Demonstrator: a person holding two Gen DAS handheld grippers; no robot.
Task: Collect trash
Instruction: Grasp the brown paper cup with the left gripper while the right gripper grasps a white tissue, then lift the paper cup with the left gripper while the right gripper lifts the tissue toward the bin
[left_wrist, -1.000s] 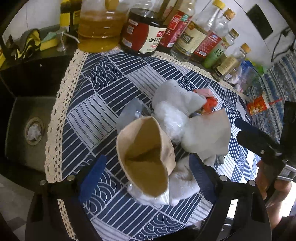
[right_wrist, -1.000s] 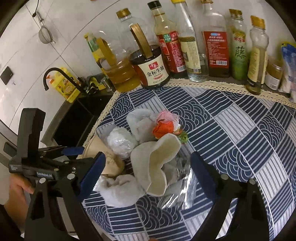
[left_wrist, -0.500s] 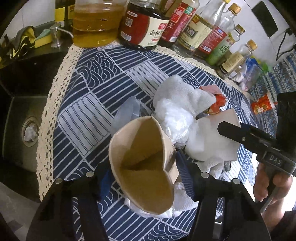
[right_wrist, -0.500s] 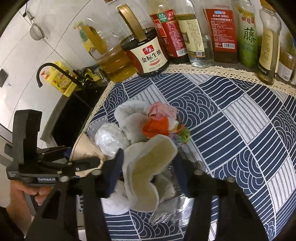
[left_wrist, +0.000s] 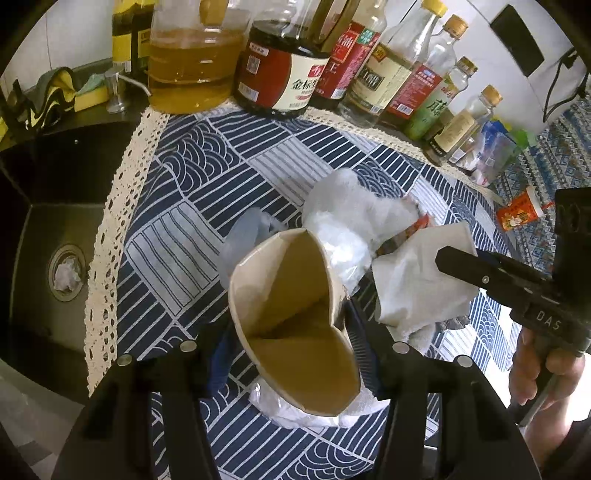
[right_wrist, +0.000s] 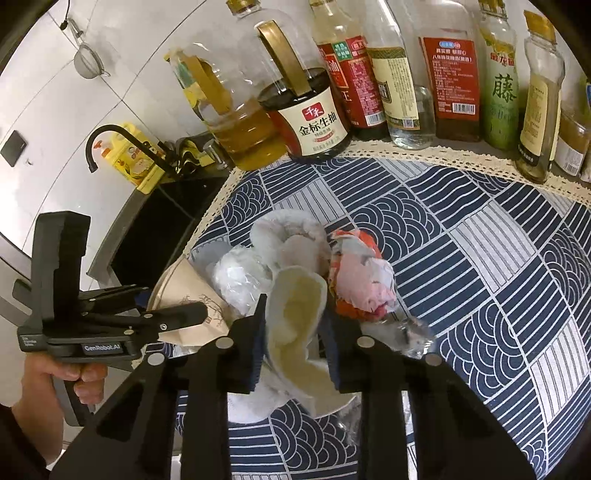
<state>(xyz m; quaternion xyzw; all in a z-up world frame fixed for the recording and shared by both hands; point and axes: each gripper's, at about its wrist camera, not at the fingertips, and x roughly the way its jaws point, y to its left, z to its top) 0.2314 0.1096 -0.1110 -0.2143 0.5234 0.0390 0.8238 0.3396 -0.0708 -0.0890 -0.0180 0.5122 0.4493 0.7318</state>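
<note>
Blue wave-patterned cloth (left_wrist: 207, 206) covers our worktop, where the trash sits heaped near the sink (left_wrist: 55, 236) (bottles (right_wrist: 402, 92) line the back). Our left claw (left_wrist: 291, 350) has just been closing and now clamps the brown paper bag (left_wrist: 295, 295), while our right claw (right_wrist: 295, 343) has just been closing and now pinches the white crumpled tissue (right_wrist: 295, 317).

place: home kitchen | cues: sink (left_wrist: 55, 236), faucet (right_wrist: 110, 144), sauce bottles (right_wrist: 314, 122)
</note>
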